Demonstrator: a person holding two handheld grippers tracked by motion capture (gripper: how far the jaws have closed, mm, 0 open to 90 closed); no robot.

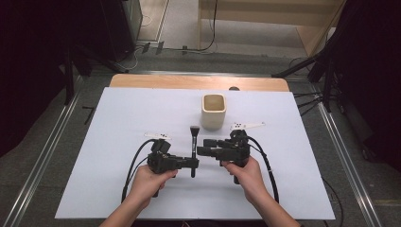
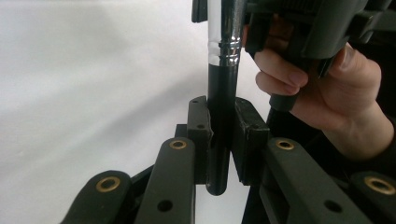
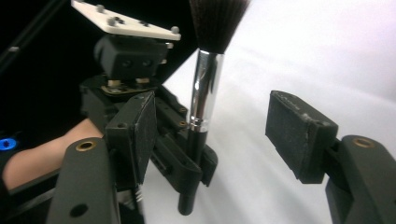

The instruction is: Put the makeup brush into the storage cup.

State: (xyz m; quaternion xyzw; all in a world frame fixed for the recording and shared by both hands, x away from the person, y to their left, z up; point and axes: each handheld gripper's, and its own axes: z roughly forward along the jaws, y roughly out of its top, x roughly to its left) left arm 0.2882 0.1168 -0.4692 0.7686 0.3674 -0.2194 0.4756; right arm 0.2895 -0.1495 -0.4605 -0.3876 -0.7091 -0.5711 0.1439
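A makeup brush [image 1: 193, 140] with a black handle, silver ferrule and dark bristles stands just above the white sheet, bristles pointing away from the person. My left gripper [image 1: 193, 163] is shut on its black handle [image 2: 219, 116], one pad on each side. My right gripper [image 1: 200, 151] faces the left one from the right and stands open. In the right gripper view its two pads [image 3: 299, 135] flank the brush's ferrule [image 3: 204, 88] without touching it. The left gripper [image 3: 187, 161] shows there gripping the handle low down.
A cream cup [image 1: 213, 111] stands upright on the white sheet [image 1: 118, 118], just beyond the brush tip. The wooden table edge [image 1: 198, 82] runs behind the sheet. Cables trail from both grippers toward the person. Dark stands sit at the far left and right.
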